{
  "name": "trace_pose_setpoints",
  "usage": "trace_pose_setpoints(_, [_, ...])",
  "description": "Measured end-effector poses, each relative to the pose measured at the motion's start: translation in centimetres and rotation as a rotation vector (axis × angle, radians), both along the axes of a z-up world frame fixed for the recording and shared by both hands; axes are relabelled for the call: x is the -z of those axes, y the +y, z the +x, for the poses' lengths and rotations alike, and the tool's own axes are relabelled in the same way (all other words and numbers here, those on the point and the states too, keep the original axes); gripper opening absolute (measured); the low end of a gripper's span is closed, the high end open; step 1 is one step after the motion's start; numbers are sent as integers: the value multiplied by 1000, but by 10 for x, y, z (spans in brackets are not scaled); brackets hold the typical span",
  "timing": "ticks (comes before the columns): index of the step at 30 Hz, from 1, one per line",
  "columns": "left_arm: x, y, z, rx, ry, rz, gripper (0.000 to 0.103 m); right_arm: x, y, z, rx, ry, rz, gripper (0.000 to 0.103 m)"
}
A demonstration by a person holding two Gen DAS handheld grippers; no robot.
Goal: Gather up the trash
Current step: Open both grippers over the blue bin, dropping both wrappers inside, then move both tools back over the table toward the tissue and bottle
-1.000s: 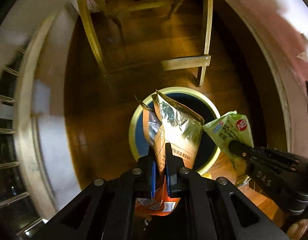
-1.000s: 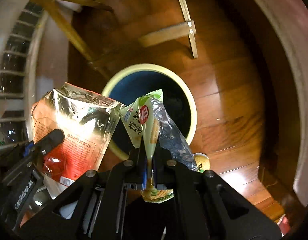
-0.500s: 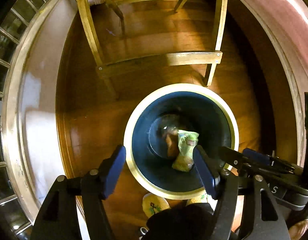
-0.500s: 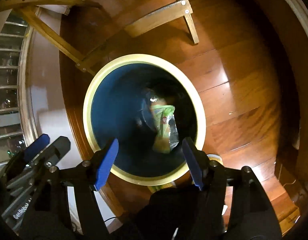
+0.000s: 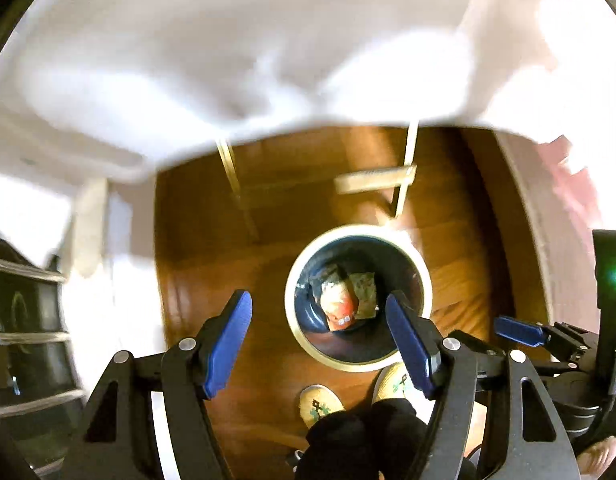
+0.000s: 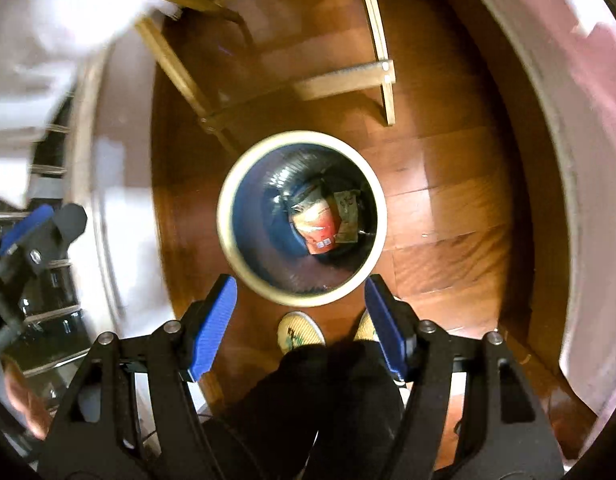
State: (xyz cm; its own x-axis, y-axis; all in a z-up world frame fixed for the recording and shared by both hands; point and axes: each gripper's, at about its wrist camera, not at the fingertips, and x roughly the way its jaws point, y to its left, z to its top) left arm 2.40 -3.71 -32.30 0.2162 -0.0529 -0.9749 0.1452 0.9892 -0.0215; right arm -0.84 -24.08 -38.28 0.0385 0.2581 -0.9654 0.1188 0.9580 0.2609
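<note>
From the left wrist view, the round cream-rimmed bin with a dark blue inside (image 5: 422, 280) is seen on the wooden floor, almost straight below. The left hand-held gripper (image 5: 318, 340) is spread wide with nothing between its blue pads (image 5: 227, 340). At the bottom of the bin, the orange-red foil snack pouch (image 5: 338, 304) is laid just beside the pale green snack wrapper (image 5: 364, 294), touching it. The right hand-held gripper (image 5: 520, 330) is glimpsed at the far side of the bin.

From the right wrist view, the bin (image 6: 227, 240) is found below and slightly ahead of the right hand-held gripper (image 6: 299, 324), whose jaws are likewise parted and empty. The pouch (image 6: 318, 222) and wrapper (image 6: 348, 214) are seen side by side on the bin's floor. Neither gripper is judged clearly nearer; further trash must be sought away from the bin, perhaps on the blurred white surface above it.
</note>
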Motion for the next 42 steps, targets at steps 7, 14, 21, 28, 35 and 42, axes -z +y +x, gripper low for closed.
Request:
trace_pose_setpoints(7, [-137,19,1,19,-80,-42,71,-137,11,-4,-28,-120,-16,64])
trace_pose_setpoints(14, [-234,26,6,55,-166,-15,71,-255,21,3,-55,-282,-45,64])
trace_pose_setpoints(21, [-290,17,25,64,-226,-5,71,-332,30,27,-94,-406,-92,64])
trace_pose_setpoints(28, [-313,-1,64,26,-237,-25,71,-367,31,70,-198,-488,-152,64])
trace_pose_setpoints(35, [-307,-29,125,-61,-232,-14,71,-380,0,147,-368,-595,-187,64])
trace_pose_setpoints(42, [-286,-76,192,-233,-149,-42,71,-362,-50,237,-576,-613,-300,64])
